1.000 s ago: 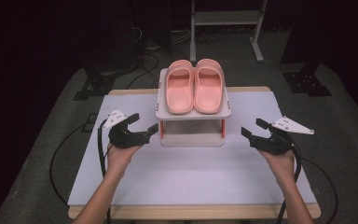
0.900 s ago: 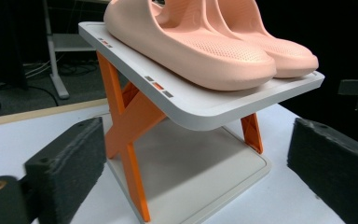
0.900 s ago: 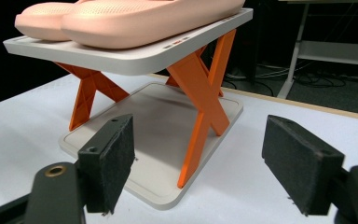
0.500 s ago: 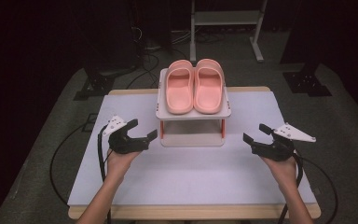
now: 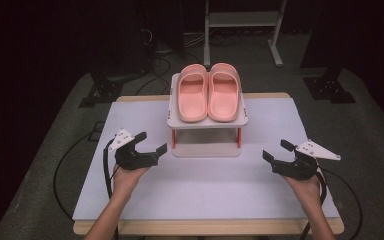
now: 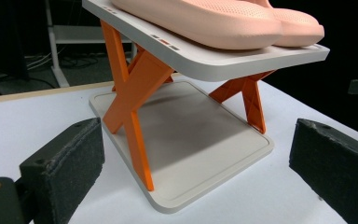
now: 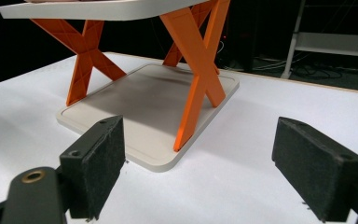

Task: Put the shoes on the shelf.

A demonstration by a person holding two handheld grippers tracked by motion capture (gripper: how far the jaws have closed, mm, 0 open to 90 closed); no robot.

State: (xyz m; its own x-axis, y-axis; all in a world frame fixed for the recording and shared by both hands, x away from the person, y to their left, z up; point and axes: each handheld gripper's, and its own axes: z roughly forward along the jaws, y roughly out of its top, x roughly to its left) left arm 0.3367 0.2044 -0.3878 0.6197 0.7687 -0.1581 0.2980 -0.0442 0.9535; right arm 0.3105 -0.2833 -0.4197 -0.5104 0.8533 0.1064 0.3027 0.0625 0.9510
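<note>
A pair of pink slippers (image 5: 208,92) lies side by side on the top shelf of a small white rack (image 5: 207,123) with orange X-shaped legs, at the table's middle back. The lower shelf (image 6: 191,140) is bare. My left gripper (image 5: 152,141) hovers left of the rack, angled toward it, open with nothing between its pads (image 6: 70,168). My right gripper (image 5: 275,149) sits off the rack's right side, aimed at the base (image 7: 140,102). Its jaws have just been opening and stand open, with nothing between them. The slippers' soles (image 6: 205,21) show from below in the left gripper view.
A white mat (image 5: 205,190) covers the table, with a wooden edge (image 5: 205,227) along the front. Black cables (image 5: 65,165) trail off both sides onto the grey floor. A metal stand (image 5: 240,20) and dark equipment stand behind the table.
The right hand has drifted slightly lower and nearer the front edge, and its jaws have spread wider. The left hand has barely shifted. The slippers and rack have stayed put.
</note>
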